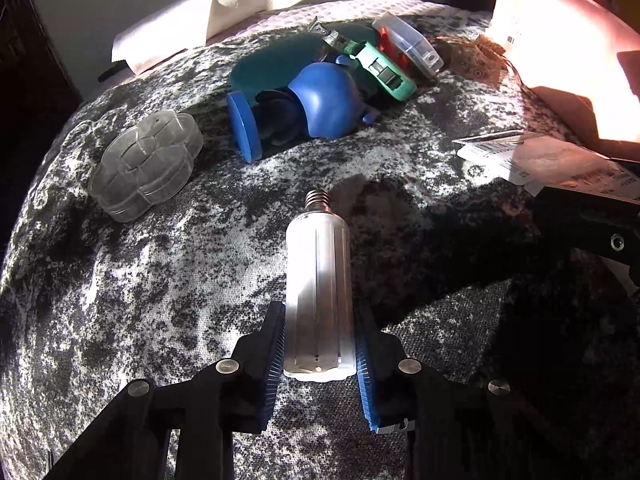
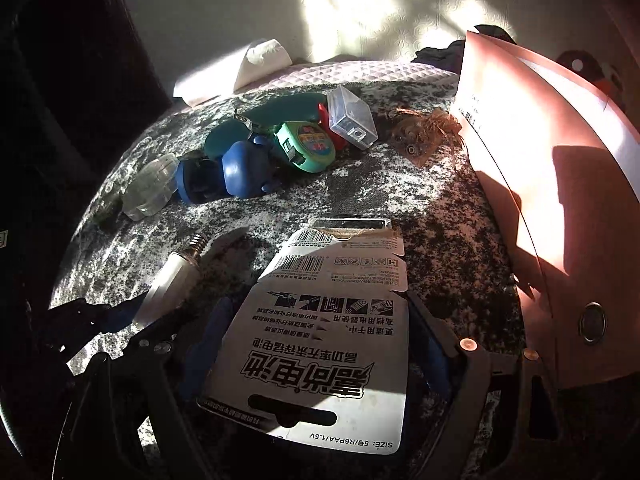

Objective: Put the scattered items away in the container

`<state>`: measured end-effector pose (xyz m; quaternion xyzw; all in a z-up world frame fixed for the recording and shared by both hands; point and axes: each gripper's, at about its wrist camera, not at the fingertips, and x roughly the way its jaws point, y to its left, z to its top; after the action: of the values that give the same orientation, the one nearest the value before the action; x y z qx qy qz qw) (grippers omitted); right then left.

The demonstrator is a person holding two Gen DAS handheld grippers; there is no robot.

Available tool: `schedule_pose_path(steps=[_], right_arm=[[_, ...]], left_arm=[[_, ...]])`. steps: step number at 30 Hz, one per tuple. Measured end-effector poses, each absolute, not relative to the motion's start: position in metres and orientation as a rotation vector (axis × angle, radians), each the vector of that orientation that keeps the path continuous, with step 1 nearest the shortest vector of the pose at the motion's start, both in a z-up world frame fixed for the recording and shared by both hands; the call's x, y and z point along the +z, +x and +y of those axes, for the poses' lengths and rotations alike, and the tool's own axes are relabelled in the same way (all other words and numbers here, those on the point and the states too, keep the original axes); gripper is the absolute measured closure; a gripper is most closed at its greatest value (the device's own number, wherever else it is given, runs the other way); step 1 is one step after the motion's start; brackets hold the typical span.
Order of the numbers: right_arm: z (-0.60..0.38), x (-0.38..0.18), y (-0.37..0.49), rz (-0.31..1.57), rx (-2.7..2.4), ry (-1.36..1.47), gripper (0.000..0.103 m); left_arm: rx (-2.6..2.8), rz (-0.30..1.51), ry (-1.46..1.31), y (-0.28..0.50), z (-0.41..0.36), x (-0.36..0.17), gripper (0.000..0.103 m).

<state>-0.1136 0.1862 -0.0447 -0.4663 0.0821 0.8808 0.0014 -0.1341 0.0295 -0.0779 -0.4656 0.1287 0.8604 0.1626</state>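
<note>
My left gripper [image 1: 320,340] is shut on the base end of a white light bulb [image 1: 320,272], its blue pads [image 1: 276,344] pressed on both sides and the screw cap pointing away over the mottled grey blanket [image 1: 160,280]. In the right wrist view the same bulb [image 2: 172,280] lies at the lower left. My right gripper [image 2: 320,332] has a fingertip at each long edge of a printed battery card [image 2: 328,340] and holds it across its width. A pink container [image 2: 540,184] stands to the right, its wall close to the right gripper; it also shows in the left wrist view [image 1: 560,60].
Farther back on the blanket lie a blue toy [image 1: 320,100], a green tape measure [image 1: 384,68], a clear hinged box [image 1: 412,42], a teal pouch [image 1: 272,64], a clear flower-shaped box [image 1: 148,164] and a brown hair bow [image 2: 424,128]. White paper [image 1: 180,28] lies by the wall.
</note>
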Motion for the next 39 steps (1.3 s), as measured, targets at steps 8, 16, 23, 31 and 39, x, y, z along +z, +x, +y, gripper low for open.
schedule_pose_path(steps=[8, 16, 23, 31, 39], right_arm=[[0.183, -0.009, -0.073, 0.210, 2.876, -1.396, 0.016], [0.185, 0.044, -0.032, 0.213, 2.999, -1.222, 0.016], [0.215, 0.090, -0.010, 0.299, 3.043, -1.049, 0.016], [0.283, 0.132, 0.011, 0.422, 2.980, -0.843, 0.016], [0.344, 0.155, 0.031, 0.483, 2.888, -0.704, 0.016]], left_arm=[[2.530, 0.292, -1.296, -0.120, 0.016, -0.047, 0.074], [2.583, 0.261, -1.114, -0.089, 0.034, 0.004, 0.079], [2.589, 0.299, -1.011, -0.073, 0.064, 0.048, 0.090], [2.533, 0.310, -1.086, -0.071, 0.086, 0.045, 0.088], [2.452, 0.348, -1.402, -0.079, 0.090, -0.054, 0.088]])
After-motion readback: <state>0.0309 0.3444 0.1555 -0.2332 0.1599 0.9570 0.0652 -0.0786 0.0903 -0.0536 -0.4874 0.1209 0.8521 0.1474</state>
